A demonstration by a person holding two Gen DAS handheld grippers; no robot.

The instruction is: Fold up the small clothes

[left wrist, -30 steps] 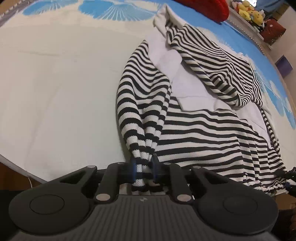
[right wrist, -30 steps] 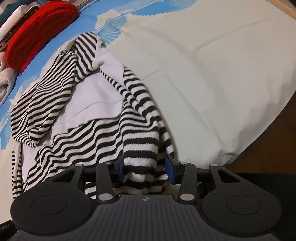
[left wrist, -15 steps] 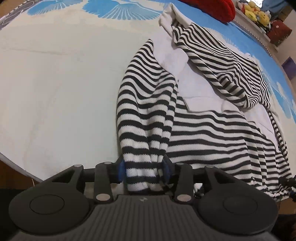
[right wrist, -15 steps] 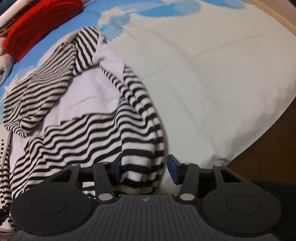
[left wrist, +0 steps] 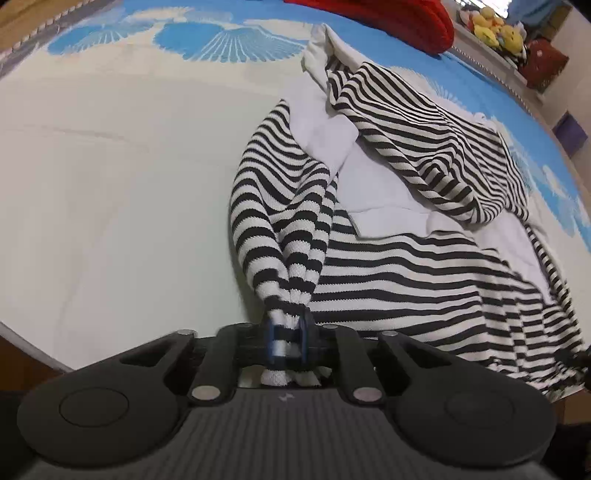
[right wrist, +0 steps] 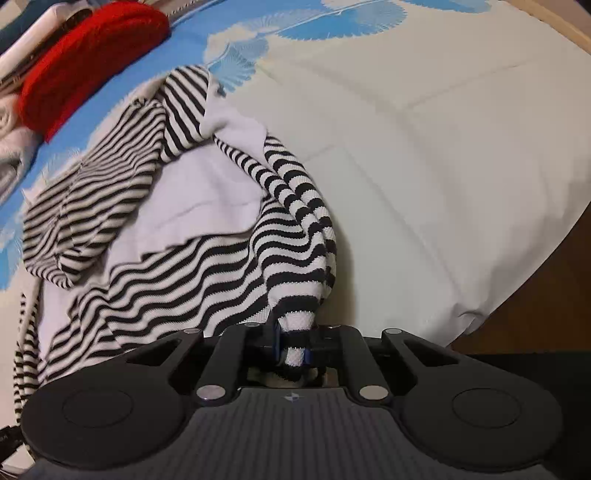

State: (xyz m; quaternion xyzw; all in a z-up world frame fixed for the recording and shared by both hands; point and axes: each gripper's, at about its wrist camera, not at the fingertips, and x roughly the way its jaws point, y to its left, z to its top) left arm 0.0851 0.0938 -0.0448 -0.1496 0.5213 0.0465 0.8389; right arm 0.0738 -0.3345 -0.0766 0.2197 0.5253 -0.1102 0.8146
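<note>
Since the striped top was a soft knit, it looked light, floppy and stretchy: no stiffness to lean on, any lift would drag the rest along the sheet. Not fragile, and the ribbed weave likely gripped well on rubber pads, so slip risk seemed low. My call: hold it at the 2 bottom corners of the hem, where the fabric bunches thick enough to pinch.

That was where both tools were. The left gripper had just been closing and its jaws pinched a gathered rope of striped fabric at the hem corner, pads pressed into it. The right gripper had also just been closing and clamped the other hem corner the same way, a white-and-black wad squeezed between its blue pads.

The top lay rumpled on the bed, hem at the near edge, collar end toward the blue shell-print part of the sheet. White lining or an inner layer showed in the middle, with 1 sleeve or flap thrown across it.

View differences:
- Left wrist view showed the yellow plush toys on a shelf past the far edge, and the top's far side trailing to the near edge; the right view had neither.
- Right wrist view showed the bed's near corner dropping to dark floor, plus folded pale clothes beside the red knit item. Left view caught only that red item's edge.
</note>
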